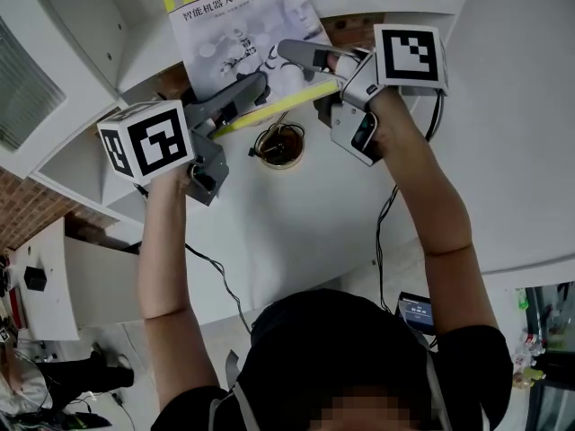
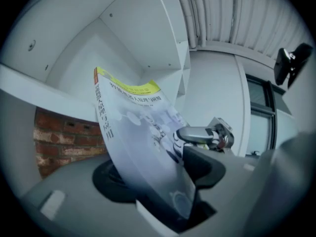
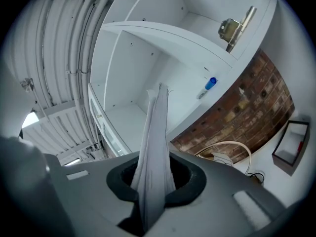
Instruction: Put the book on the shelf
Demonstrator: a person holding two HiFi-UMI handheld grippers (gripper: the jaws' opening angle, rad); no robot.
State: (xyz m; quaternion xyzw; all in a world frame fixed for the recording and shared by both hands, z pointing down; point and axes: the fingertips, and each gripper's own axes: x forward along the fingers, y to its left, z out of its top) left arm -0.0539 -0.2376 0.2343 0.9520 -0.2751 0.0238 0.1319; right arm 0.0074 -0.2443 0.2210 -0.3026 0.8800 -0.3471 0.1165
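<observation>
As right gripper (image 1: pixel 310 65) clamps the book (image 1: pixel 238 25), steering it toward the shelf (image 3: pixel 163 33), left gripper (image 1: pixel 252 92) gapes loosely around it.

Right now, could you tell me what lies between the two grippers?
The book, its yellow edge running from the left gripper to the right gripper, in the head view.

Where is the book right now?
Head view, top centre: the book is before the white shelf, its lower edge clamped by the right gripper and standing between the open jaws of the left gripper.
</observation>
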